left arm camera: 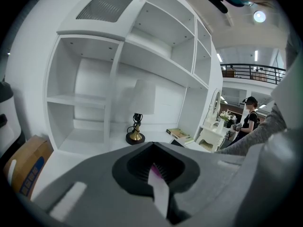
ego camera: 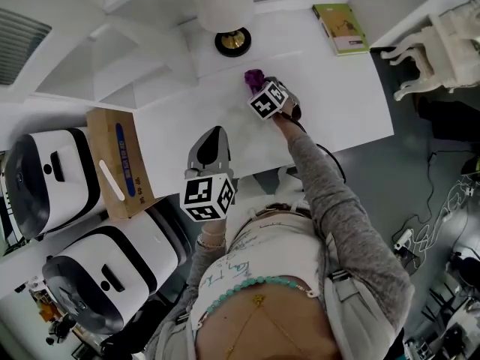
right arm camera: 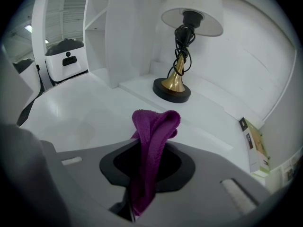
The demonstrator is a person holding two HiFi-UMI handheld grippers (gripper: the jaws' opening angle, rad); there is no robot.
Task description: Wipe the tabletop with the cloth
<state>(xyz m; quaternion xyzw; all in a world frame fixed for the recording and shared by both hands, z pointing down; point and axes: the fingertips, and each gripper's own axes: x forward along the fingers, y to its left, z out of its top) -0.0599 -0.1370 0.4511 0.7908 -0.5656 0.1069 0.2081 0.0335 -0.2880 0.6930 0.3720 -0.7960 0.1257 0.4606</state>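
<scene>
**Cloth at the ready, counter waiting**

The right tool (ego camera: 261, 87) reaches far out over the white counter (ego camera: 337, 88), jaws clamped on a purple cloth (right arm camera: 151, 141) that bunches out ahead of them along their own line, pointing toward the lamp (ego camera: 233, 42). Whether the cloth's tip meets the surface cannot be told. Bare counter spreads to either side of it, so the wipe probably falls to this hand. The left tool (ego camera: 213, 142) hangs well back by the person's body, jaws together on nothing, over the counter's near edge.
</scene>
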